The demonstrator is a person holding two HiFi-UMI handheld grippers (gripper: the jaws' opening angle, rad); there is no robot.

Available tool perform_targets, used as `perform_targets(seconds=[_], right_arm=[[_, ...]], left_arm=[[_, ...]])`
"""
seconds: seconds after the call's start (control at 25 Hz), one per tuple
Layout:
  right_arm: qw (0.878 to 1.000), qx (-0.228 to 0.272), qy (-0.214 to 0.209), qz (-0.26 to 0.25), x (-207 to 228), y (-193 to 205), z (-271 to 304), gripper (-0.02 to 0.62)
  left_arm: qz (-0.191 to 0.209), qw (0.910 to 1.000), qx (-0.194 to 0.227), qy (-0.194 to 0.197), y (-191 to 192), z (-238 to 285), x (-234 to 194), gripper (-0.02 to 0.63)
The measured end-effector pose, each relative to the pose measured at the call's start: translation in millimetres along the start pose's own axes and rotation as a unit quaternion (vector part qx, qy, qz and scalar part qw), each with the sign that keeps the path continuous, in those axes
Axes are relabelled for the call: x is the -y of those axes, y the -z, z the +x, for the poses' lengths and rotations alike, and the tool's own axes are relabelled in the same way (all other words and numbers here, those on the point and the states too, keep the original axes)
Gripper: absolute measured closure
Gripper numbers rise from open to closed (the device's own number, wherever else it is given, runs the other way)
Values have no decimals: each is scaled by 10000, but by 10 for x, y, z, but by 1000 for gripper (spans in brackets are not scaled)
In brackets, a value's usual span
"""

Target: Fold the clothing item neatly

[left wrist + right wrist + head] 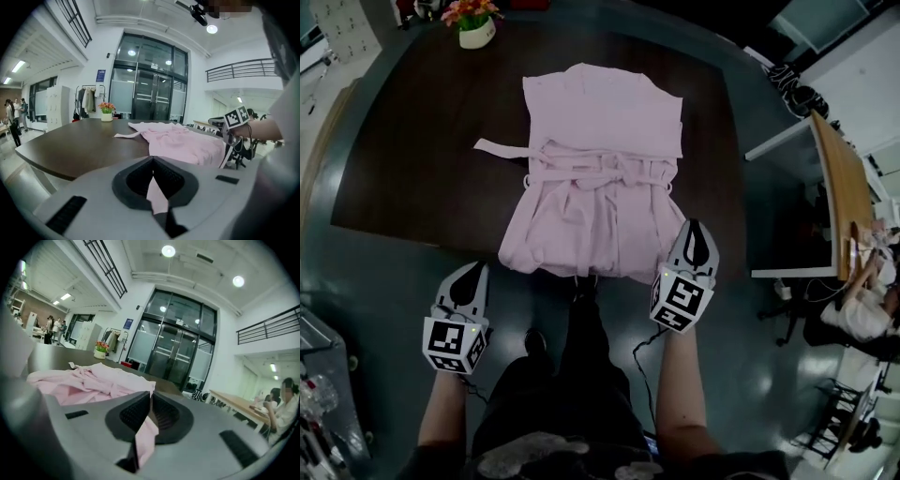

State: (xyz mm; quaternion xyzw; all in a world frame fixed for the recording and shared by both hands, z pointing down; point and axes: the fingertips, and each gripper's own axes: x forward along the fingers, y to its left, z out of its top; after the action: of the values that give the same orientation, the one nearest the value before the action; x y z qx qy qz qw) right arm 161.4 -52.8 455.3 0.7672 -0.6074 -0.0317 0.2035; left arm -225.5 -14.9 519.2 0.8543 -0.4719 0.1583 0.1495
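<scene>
Room: hall with tall glass doors (150, 101), shown only in the two claw views.
Left claw (473, 274): pressed together, off the near edge of the counter (412, 178), apart from the cloth.
Right claw (696, 230): pressed together, just beside the near right side of the cloth.
Garment (600, 178): pink, belted, spread flat on the dark counter.
Pot (476, 36): white, holding flowers, at the far edge.
Sign (101, 75): blue, beside the doors, print too small to read.

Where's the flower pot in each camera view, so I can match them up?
Head view: the flower pot sits top left, on the table's far end.
Left gripper view: flower pot left of centre, far across the table.
Right gripper view: flower pot at left, beyond the pink garment.
Shared landmark: the pink garment.
</scene>
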Motion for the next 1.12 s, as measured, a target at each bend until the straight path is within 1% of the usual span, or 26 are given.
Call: perform_targets(seconds=[0.12,0.2,0.24,0.36,0.4,0.44,0.48,0.52,0.6,0.68,0.76,0.8,0.84,0.88,0.92,1.04,1.12], right_arm=[[9992,-16,211,338,-73,323,-618,588],[9975,-109,274,647,-61,634,-956,588],[9966,-190,348,719,-22,816,-1100,586],[9918,-619,829,755,225,1450,-1468,586],[9892,-778,937,817,307,1675,-1556,586],[9868,-919,955,927,368,1897,-1619,586],[9850,-1038,884,1061,401,2117,-1656,584],[9837,-1143,743,1174,410,2333,-1669,569],[9822,-1342,385,1258,383,2761,-1630,521],[9799,-1509,105,1303,329,3180,-1535,494],[9769,-1600,-131,1408,231,3567,-1399,481],[9762,-1609,-267,1431,167,3727,-1334,458],[9761,-1601,-402,1412,106,3861,-1275,446],[9765,-1580,-515,1369,63,3970,-1210,439],[9771,-1542,-595,1339,41,4055,-1123,432],[9791,-1311,-718,1381,45,4195,-767,400],[9792,-1180,-946,1350,-1,4239,-538,390]], left_arm=[[127,9997,-61,188,298,-218,26,595],[284,9992,-155,248,502,-276,75,594],[352,9988,-217,261,616,-277,102,594],[447,9979,-391,259,1002,-191,167,594],[467,9977,-426,255,1132,-144,186,594],[490,9974,-449,260,1257,-89,206,594],[510,9972,-466,273,1381,-29,225,594],[516,9971,-475,290,1505,39,239,594],[481,9974,-433,332,1731,196,245,592],[504,9977,-237,378,1883,389,218,592],[666,9971,14,362,1995,611,176,588],[759,9965,74,342,2071,715,162,572],[804,9962,100,330,2156,806,150,533],[784,9963,117,321,2236,894,131,482],[727,9968,141,310,2300,987,101,447],[683,9968,186,362,2471,1292,34,388],[684,9965,99,470,2604,1435,30,387]])
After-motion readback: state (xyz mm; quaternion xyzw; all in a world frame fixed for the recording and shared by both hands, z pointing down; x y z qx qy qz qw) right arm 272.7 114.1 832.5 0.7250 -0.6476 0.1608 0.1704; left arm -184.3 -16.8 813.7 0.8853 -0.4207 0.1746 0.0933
